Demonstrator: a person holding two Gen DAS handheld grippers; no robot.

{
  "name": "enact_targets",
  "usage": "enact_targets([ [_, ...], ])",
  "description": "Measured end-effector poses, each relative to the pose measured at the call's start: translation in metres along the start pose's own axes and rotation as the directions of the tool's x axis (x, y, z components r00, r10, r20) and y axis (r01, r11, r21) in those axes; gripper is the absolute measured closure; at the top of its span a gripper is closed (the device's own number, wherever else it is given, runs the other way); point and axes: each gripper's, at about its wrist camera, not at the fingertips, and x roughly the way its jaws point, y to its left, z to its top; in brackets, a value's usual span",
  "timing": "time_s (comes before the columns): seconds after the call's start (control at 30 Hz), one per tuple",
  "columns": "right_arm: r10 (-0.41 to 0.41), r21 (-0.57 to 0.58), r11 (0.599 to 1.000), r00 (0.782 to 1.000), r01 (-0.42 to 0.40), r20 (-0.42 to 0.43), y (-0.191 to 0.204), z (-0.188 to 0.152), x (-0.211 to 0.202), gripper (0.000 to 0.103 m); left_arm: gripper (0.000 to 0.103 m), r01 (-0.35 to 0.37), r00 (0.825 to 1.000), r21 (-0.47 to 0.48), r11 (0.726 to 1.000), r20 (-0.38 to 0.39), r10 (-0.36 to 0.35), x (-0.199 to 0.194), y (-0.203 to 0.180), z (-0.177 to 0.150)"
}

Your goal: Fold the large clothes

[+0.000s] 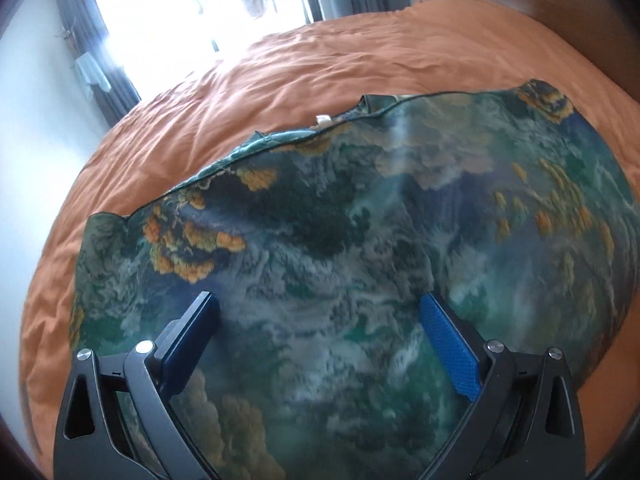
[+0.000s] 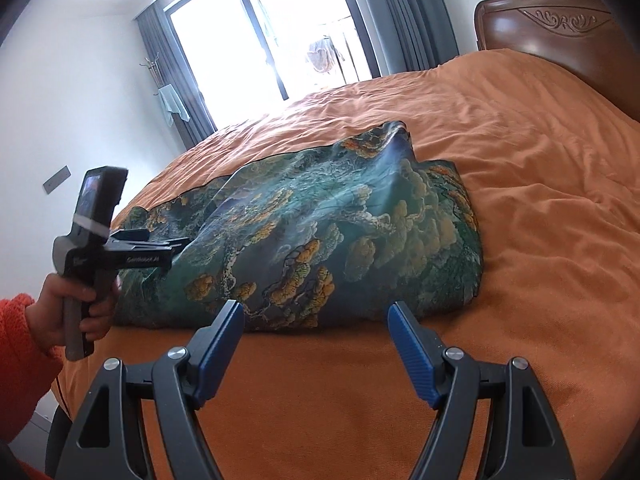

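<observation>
From the left wrist view, my left gripper hangs over the printed garment with its jaws spread wide and nothing pinched between them. The garment lies across the orange bedspread, its far hem running from lower left up to upper right, so its long axis goes across my view rather than away from me. A small white tag sits at that far edge. The cloth looks slick to me; if I close on the middle of the panel I would likely bunch a single layer and drag the whole piece askew.

From the right wrist view, my right gripper is also spread, empty, poised over bare bedspread just short of the garment's near edge. Here the long axis runs from the left, where the left gripper reaches in over the cloth, held by a hand, toward the headboard side. One far corner stands up in a peak; folding over it could trap a crease. Uneven pulls between my two hands would skew the fold line.
</observation>
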Motion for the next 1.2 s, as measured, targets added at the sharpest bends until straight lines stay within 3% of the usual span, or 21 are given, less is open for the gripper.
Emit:
enact_targets([
  [0.13,-0.021,0.017,1.000,1.000,0.021,-0.014,-0.005,-0.012,-0.003,0.027,0.003,-0.005,1.000,0.005,1.000,0.020,0.005,-0.025,-0.008,-0.026],
  [0.23,-0.038,0.053,0.998,0.999,0.040,-0.028,-0.015,-0.019,-0.006,0.027,0.003,0.063,0.998,0.027,0.998,-0.001,-0.063,-0.046,-0.015,-0.046],
  [0.33,-0.036,0.157,0.987,0.999,0.041,-0.038,-0.036,-0.017,-0.004,0.027,0.003,0.131,0.991,0.074,0.989,-0.020,-0.130,-0.067,-0.025,-0.063],
  [0.5,0.014,0.473,0.881,1.000,-0.019,0.015,-0.092,0.000,0.015,0.017,0.003,0.173,0.985,0.079,0.982,0.013,-0.175,-0.099,-0.032,-0.070],
  [0.67,0.046,0.611,0.791,0.999,-0.025,-0.018,-0.119,0.016,0.073,0.016,0.003,0.181,0.981,0.072,0.981,0.055,-0.185,-0.117,-0.037,-0.053],
  [0.7,0.052,0.631,0.775,0.999,-0.032,-0.013,-0.121,0.016,0.080,0.017,0.003,0.183,0.980,0.070,0.981,0.060,-0.188,-0.119,-0.037,-0.049],
  [0.73,0.049,0.653,0.757,0.999,-0.034,-0.005,-0.123,0.016,0.084,0.030,0.003,0.191,0.979,0.064,0.979,0.063,-0.195,-0.121,-0.036,-0.044],
  [0.77,0.028,0.650,0.760,1.000,-0.023,0.002,-0.121,0.017,0.083,0.051,0.003,0.203,0.976,0.057,0.977,0.065,-0.207,-0.124,-0.035,-0.038],
  [0.87,-0.002,0.578,0.815,0.998,-0.033,0.060,-0.104,0.023,0.067,0.072,0.003,0.239,0.967,0.047,0.970,0.085,-0.242,-0.132,-0.029,-0.018],
  [1.03,-0.031,0.321,0.947,0.984,-0.028,0.178,-0.052,0.046,0.024,0.076,0.003,0.322,0.939,0.080,0.943,0.100,-0.329,-0.142,-0.037,0.044],
  [1.13,-0.029,0.120,0.993,0.968,-0.001,0.250,-0.003,0.057,0.000,0.076,0.003,0.436,0.895,0.100,0.894,0.050,-0.443,-0.142,-0.052,0.087],
  [1.2,-0.007,0.004,1.000,0.960,0.006,0.281,0.028,0.059,-0.014,0.076,0.003,0.470,0.881,0.102,0.877,0.014,-0.474,-0.143,-0.062,0.109],
])
